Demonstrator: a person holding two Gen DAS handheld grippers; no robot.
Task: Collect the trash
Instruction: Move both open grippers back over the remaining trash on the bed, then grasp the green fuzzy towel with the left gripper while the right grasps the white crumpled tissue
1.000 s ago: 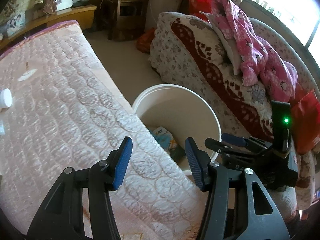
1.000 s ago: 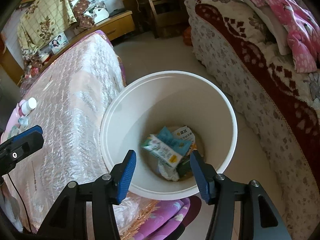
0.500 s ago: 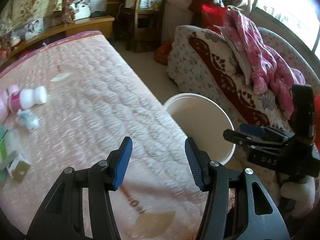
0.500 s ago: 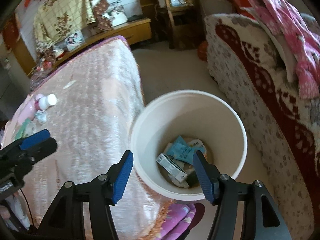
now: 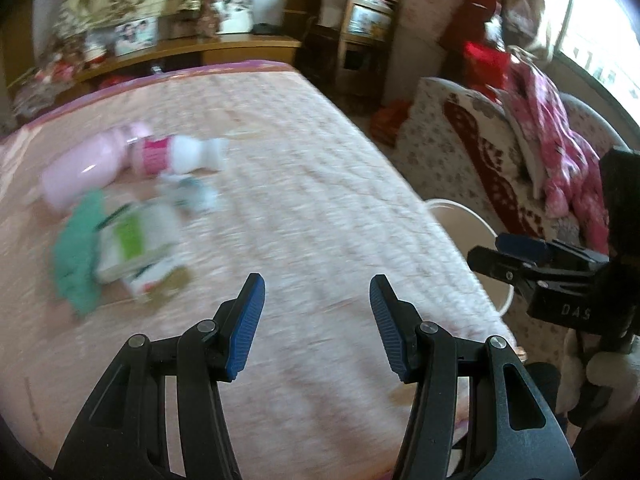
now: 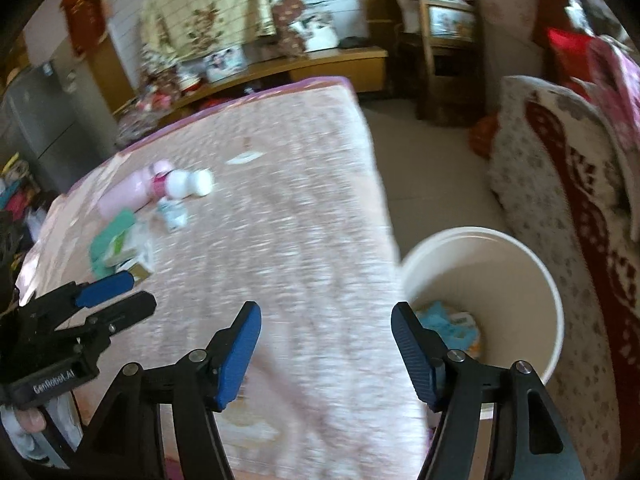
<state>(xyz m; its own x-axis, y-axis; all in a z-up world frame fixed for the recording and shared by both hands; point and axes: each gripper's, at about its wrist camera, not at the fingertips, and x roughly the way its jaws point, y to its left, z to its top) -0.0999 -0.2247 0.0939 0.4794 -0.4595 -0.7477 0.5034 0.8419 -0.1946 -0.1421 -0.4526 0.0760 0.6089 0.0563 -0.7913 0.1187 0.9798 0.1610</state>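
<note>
- The pink quilted bed (image 5: 304, 200) carries the remaining trash; the white bucket (image 6: 532, 264) stands on the floor just beside it.
- Pink bottle (image 5: 80, 168): probably light, rigid and slick, so I'd pinch its waist.
- Green-white carton (image 5: 136, 244): likely crushable; grip across its flat sides.
- My left gripper (image 5: 316, 320) is spread and empty; my right gripper (image 6: 326, 350) is opening, with nothing between its jaws.

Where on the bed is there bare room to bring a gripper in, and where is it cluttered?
Free: the quilted bed cover between the litter and the edge by the white bucket, and its far end. Crowded: the cluster of pink bottle, white bottle, green-and-white carton and small wrapper.
</note>
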